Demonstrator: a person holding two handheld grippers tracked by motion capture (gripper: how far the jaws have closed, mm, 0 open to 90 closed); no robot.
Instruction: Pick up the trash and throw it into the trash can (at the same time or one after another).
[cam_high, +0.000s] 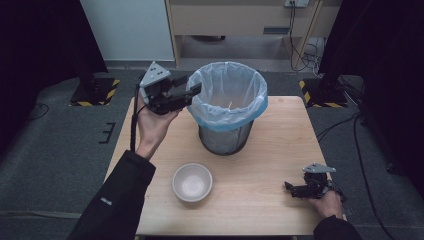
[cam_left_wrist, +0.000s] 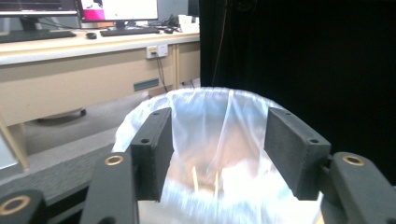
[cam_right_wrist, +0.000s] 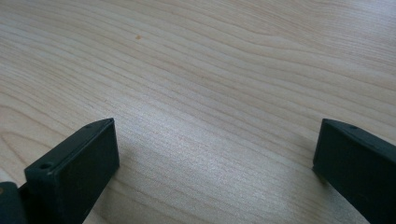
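Left claw (cam_high: 192, 85) held up high by the left hand (cam_high: 152, 125), right at the near-left rim of the bin (cam_high: 227, 107), jaws apart and nothing between them. Pointing across the bin's open top in the left claw's own view, with the bin (cam_left_wrist: 219, 140) and its see-through bag (cam_left_wrist: 140, 121) straight ahead past the two black jaws. Two thin pale sticks (cam_left_wrist: 205, 179) down inside the bag, well below the claw, not touched by it. Right claw (cam_high: 295, 189) low at the near-right corner of the bench (cam_high: 270, 150), held by the right hand (cam_high: 327, 202), jaws spread wide and holding nothing, just bare wood (cam_right_wrist: 210, 93) between them. White bowl (cam_high: 192, 182) on the bench near the front, just in front of the bin and apart from it, between the two arms. Lots of open wood to the right of the bowl and the bin. Bin close to the far edge of the bench, a bit left of the middle. Bag's blue edge folded down over the rim all the way round. Bench of light wood with soft lines in it. Grey floor (cam_high: 60, 150) all around, black curtains (cam_high: 30, 40) at both sides, a long wooden desk (cam_left_wrist: 70, 70) with screens and a keyboard behind.
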